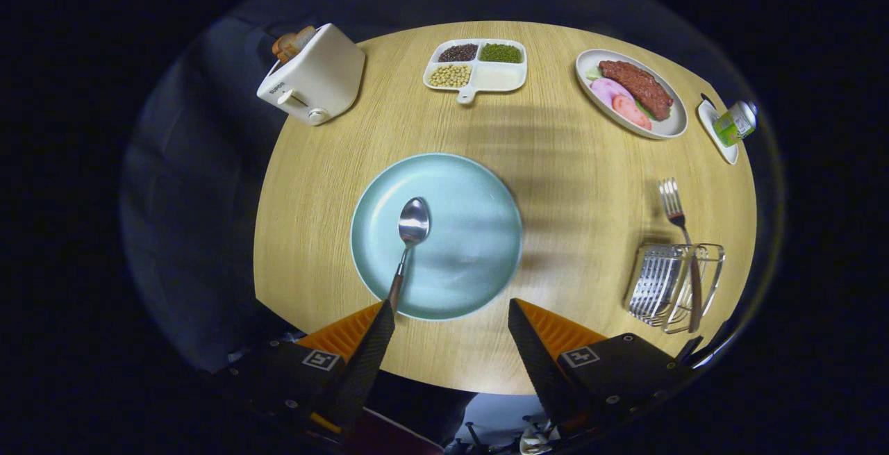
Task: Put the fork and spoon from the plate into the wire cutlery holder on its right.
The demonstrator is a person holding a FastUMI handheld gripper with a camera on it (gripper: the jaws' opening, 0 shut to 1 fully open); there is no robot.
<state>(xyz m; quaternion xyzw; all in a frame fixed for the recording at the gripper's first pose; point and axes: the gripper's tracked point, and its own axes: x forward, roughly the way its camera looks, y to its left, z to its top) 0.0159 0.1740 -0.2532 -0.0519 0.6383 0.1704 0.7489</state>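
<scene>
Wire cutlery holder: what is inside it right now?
The wire cutlery holder holds a metal fork, tines sticking out. Its handle end is hidden behind the wires. The metal spoon lies on the pale blue plate; the open gripper holds nothing.

Spoon [410, 246] handle end behind fingers [368, 351]

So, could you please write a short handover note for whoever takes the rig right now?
Gripper: open, empty, hovering at the near edge of the round pale blue plate.
Steel spoon: lying on the plate, its handle end right by one gripper finger.
Steel fork: already in the wire cutlery holder, tines sticking out.
Done: fork.
Left: grasp the spoon and place it in the holder.
</scene>
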